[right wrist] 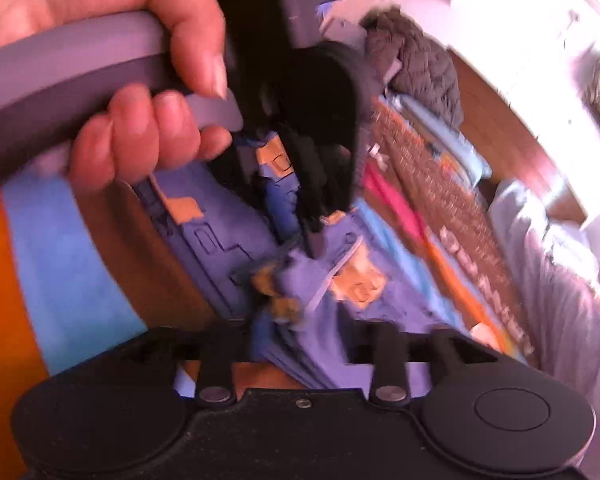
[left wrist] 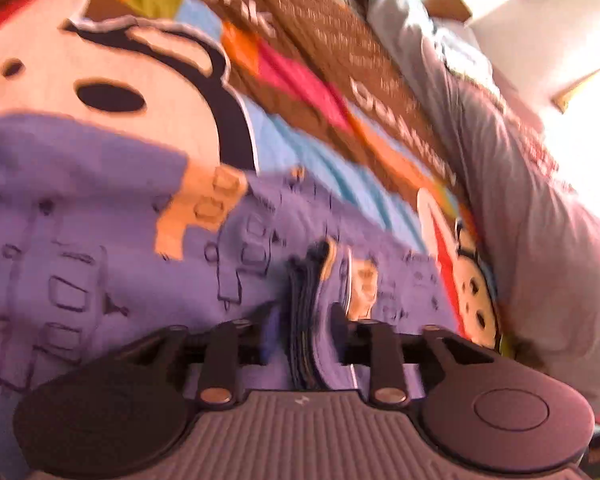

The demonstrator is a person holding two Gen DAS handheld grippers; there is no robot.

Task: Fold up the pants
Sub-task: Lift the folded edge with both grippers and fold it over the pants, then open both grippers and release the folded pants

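Note:
The pants (left wrist: 100,240) are purple-blue with dark outline prints and orange patches, and lie spread over a colourful cartoon bedspread (left wrist: 100,72). My left gripper (left wrist: 320,280) is shut on a bunched, layered edge of the pants. In the right wrist view the pants (right wrist: 340,292) lie crumpled, and my right gripper (right wrist: 296,312) is shut on a gathered edge of them. The left gripper (right wrist: 316,236) shows there from outside, held by a hand (right wrist: 132,80), its tip pressed into the same fabric just above the right gripper.
A grey blanket (left wrist: 520,200) lies bunched along the right side of the bed. A dark padded jacket (right wrist: 416,60) lies at the far end. Brown lettered bands (right wrist: 440,184) cross the bedspread. A bright white wall is at the right.

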